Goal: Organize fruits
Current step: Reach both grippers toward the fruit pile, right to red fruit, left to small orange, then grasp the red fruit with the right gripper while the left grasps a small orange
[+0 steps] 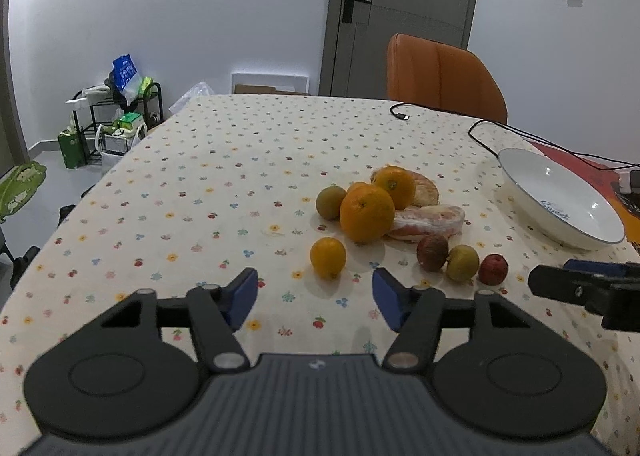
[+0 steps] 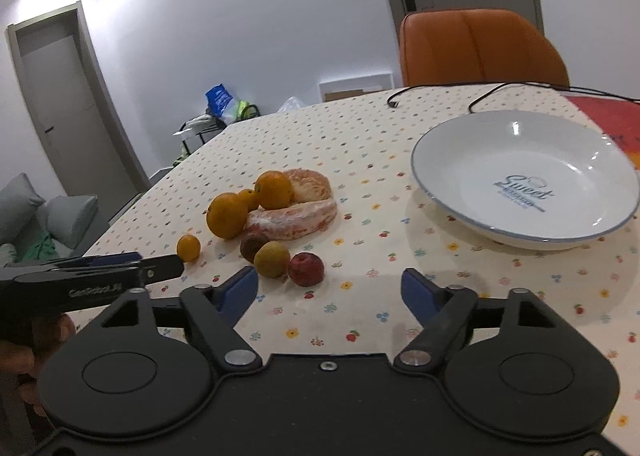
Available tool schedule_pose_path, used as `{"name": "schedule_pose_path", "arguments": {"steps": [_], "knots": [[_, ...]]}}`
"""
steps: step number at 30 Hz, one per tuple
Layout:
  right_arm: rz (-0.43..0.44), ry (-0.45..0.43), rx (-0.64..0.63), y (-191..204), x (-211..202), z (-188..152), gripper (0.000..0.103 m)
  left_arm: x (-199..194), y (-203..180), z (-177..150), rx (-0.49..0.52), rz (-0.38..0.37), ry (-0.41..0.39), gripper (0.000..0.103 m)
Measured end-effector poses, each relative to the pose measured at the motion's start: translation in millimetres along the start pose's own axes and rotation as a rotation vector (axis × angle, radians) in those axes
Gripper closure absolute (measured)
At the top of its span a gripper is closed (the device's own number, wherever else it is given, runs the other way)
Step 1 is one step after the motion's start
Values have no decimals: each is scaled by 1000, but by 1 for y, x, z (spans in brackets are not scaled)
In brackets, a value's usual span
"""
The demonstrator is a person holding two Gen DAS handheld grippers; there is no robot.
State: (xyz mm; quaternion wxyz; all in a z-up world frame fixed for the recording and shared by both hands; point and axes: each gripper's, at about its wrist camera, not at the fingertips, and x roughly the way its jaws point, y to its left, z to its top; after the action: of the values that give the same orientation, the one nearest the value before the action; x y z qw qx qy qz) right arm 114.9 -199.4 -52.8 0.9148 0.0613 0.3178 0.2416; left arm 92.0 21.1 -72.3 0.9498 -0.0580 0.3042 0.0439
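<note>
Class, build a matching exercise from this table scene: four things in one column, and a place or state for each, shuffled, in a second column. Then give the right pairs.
Things:
1. plate
2. small red fruit
3. large orange
4. left gripper

Place or state:
A. open, holding nothing
B. empty, with blue lettering
C. leaning against a peeled citrus piece
D. nearest the right gripper

Pairs: 1-B, 2-D, 3-C, 4-A

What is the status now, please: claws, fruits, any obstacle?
Left claw open, right claw open, both empty. Fruits loose on tablecloth; plate empty. Nothing blocking.
</note>
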Motion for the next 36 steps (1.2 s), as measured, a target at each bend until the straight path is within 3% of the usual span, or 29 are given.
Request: {"name": "schedule_pose_path", "arguments": {"steps": [6, 10, 19, 21, 23, 36], "knots": [[21, 16, -11, 2, 13, 2, 44, 13, -1, 3, -2, -12, 9, 56], [35, 24, -17, 4, 20, 4, 50, 20, -2, 5, 2, -18, 13, 57], [47, 31, -27, 7, 29, 5, 59, 30, -6, 10, 23, -21, 1, 70], [54, 37, -25, 7, 32, 5, 69, 33, -7, 10, 26, -15, 1, 79], [59, 43, -22, 6, 34, 5, 81, 32, -8, 10, 25, -28, 1, 82], [55, -35, -5, -2, 6, 5, 82, 13, -25, 10, 47, -69, -23, 82]]}}
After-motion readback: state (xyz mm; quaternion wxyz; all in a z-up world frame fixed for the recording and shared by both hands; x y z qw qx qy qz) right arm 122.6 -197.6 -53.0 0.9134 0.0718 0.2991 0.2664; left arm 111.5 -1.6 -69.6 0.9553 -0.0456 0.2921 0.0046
